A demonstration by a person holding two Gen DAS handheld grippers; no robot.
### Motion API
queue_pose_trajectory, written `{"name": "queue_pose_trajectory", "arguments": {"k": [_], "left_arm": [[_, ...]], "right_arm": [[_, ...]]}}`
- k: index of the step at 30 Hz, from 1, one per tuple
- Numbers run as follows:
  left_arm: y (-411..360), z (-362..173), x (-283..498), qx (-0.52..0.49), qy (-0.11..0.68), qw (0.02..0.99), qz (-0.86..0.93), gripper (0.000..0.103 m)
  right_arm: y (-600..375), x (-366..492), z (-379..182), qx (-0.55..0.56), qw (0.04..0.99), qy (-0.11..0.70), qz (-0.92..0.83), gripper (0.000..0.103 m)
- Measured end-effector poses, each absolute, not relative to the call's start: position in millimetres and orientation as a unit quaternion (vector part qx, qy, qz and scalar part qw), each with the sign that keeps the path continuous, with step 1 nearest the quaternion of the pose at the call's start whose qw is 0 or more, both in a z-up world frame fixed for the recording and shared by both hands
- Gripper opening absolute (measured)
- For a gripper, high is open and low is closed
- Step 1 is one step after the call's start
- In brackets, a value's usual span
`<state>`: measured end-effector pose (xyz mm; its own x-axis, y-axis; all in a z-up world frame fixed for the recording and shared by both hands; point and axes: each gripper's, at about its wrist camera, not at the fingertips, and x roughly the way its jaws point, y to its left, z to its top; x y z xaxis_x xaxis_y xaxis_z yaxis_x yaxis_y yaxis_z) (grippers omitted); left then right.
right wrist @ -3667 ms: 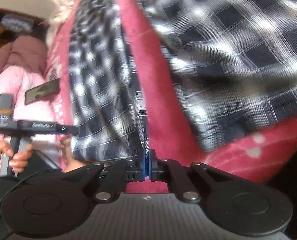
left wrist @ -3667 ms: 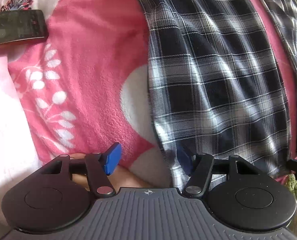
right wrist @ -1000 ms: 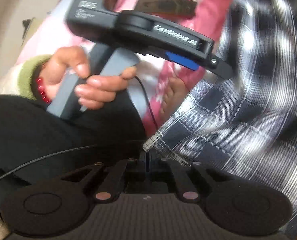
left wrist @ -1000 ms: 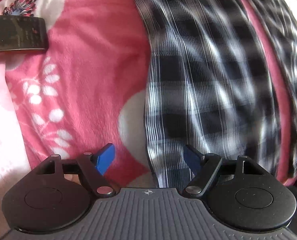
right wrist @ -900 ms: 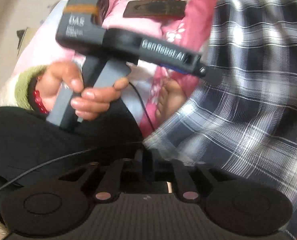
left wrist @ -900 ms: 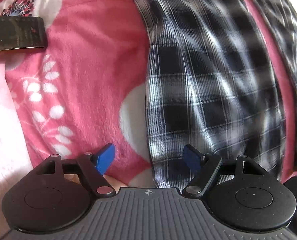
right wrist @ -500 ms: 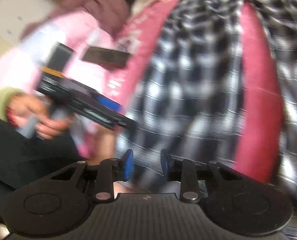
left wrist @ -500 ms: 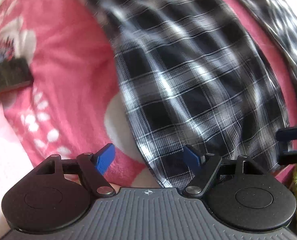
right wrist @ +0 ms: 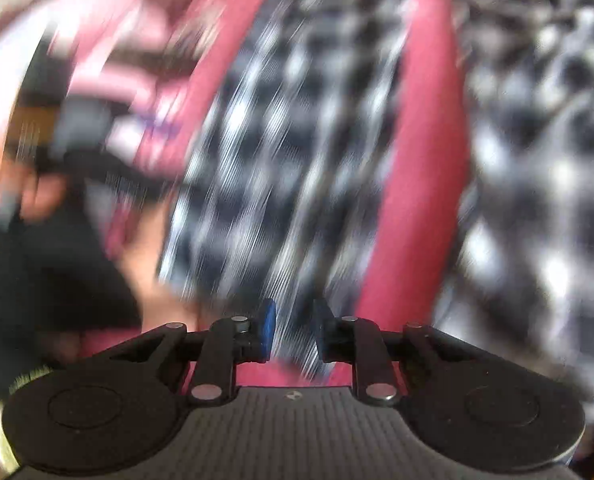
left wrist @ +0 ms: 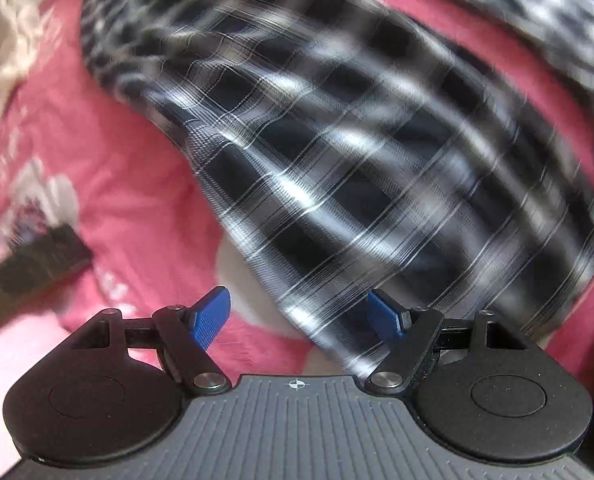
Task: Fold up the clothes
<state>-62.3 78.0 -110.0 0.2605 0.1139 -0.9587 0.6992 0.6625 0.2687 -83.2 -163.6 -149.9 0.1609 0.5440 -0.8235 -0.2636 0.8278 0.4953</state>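
A black-and-white plaid garment [left wrist: 357,152] lies spread over a pink floral blanket [left wrist: 109,168]. In the left wrist view its near hem reaches down to my left gripper [left wrist: 301,316], which stands wide open with nothing between its blue pads. The right wrist view is heavily blurred: the same plaid cloth [right wrist: 297,140] runs up the middle, a strip of pink blanket [right wrist: 417,160] beside it, and more plaid [right wrist: 545,160] at the right. My right gripper [right wrist: 291,330] is open a little, above the cloth's near edge. A hand holding the other gripper's handle [right wrist: 37,184] shows at the left.
A dark flat phone [left wrist: 33,268] lies on the blanket at the left of the left wrist view. Pale pink bedding [left wrist: 1,344] sits below it. Dark clothing of the person [right wrist: 49,280] fills the lower left of the right wrist view.
My right gripper let go of the plaid edge and opened, then swung away to face the spread cloth. My left gripper stayed open and turned, so the plaid now runs diagonally.
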Motion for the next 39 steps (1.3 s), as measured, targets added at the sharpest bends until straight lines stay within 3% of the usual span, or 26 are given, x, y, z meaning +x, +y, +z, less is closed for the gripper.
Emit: {"name": "queue_pose_trajectory", "arguments": {"k": [11, 16, 22, 25, 26, 39], "left_arm": [[48.4, -123.3, -71.7, 0.425, 0.505, 0.704, -0.261, 0.076], [48.9, -140.0, -76.5, 0.442, 0.503, 0.691, -0.271, 0.075], [55.0, -147.7, -65.6, 0.421, 0.522, 0.689, -0.274, 0.076], [58.5, -150.0, -61.9, 0.412, 0.528, 0.691, -0.272, 0.077], [59.6, -150.7, -61.3, 0.410, 0.529, 0.692, -0.271, 0.077], [68.5, -154.5, -56.6, 0.404, 0.535, 0.692, -0.267, 0.077]], "right_arm": [[-154.6, 0.9, -140.3, 0.022, 0.849, 0.478, 0.224, 0.022], [-176.6, 43.9, -153.6, 0.085, 0.842, 0.500, 0.183, 0.022], [-182.5, 28.8, -166.1, 0.130, 0.836, 0.505, 0.172, 0.023], [-182.9, 19.9, -169.7, 0.147, 0.836, 0.502, 0.166, 0.015], [-183.0, 17.0, -170.9, 0.152, 0.836, 0.501, 0.163, 0.001], [-196.2, -19.8, -186.0, 0.222, 0.835, 0.491, 0.105, 0.000]]}}
